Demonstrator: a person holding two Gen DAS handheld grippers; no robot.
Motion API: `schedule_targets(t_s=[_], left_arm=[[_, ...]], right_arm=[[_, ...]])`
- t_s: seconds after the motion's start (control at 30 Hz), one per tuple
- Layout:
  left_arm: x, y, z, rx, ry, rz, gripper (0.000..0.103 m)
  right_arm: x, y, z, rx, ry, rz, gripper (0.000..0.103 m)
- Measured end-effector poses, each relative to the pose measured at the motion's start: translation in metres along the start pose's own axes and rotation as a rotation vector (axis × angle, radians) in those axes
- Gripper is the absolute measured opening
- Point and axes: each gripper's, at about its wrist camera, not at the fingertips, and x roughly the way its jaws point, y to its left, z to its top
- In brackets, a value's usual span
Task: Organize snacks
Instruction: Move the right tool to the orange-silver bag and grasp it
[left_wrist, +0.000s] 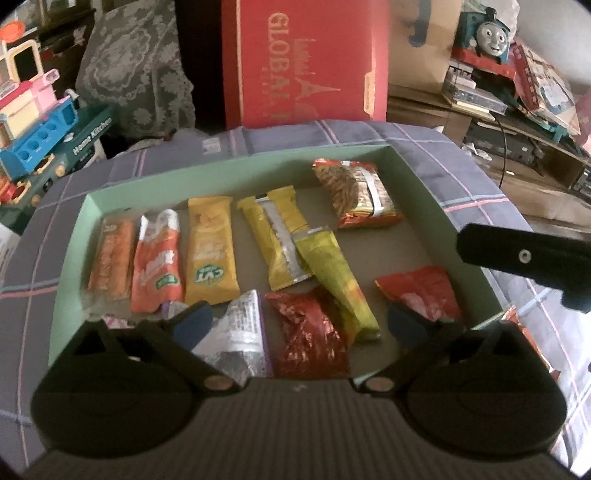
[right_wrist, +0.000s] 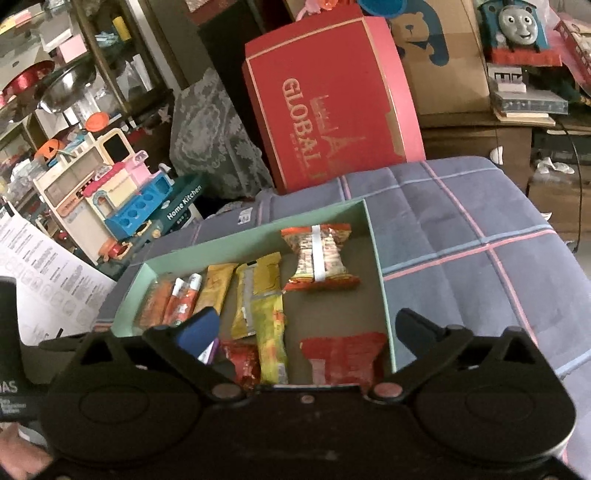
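A shallow green tray (left_wrist: 229, 162) lies on a plaid blanket and holds several snack packets. Two orange packets (left_wrist: 157, 262) and a yellow one (left_wrist: 210, 251) lie in a row at its left. A yellow-silver packet (left_wrist: 275, 240), a green-yellow packet (left_wrist: 336, 280), a noodle-print bag (left_wrist: 356, 194), two red packets (left_wrist: 312, 338) and a silver packet (left_wrist: 240, 339) lie elsewhere. My left gripper (left_wrist: 299, 325) is open above the tray's near side. My right gripper (right_wrist: 306, 332) is open above the tray's (right_wrist: 375, 254) near right part; one finger (left_wrist: 517, 254) shows at the right.
A red gift box (left_wrist: 306, 62) stands behind the blanket (left_wrist: 461, 192). A toy kitchen set (right_wrist: 110, 192) sits at the left. A toy train (left_wrist: 487, 33) and cardboard boxes are at the back right. A printed paper sheet (right_wrist: 48, 280) lies left of the tray.
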Motion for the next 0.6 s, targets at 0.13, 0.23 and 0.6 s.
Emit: schedule_targets(t_s=[0.13,0.23,0.6], left_arm=[[-0.014,0.005,-0.008,-0.023,-0.002,-0.005,0.103],[-0.023,0.006,-0.015,-0.029,0.000,-0.001,0.103],[-0.059,0.006,-0.052,-0.039,0.011,-0.003,0.103]], right_arm=[[-0.012,-0.001,-0.006,0.013,0.007,0.006,0.103],[-0.022,-0.001,-0.012,0.014,0.010,0.003,0.103],[-0.060,-0.001,-0.046,0.023,0.035,0.015,0.103]])
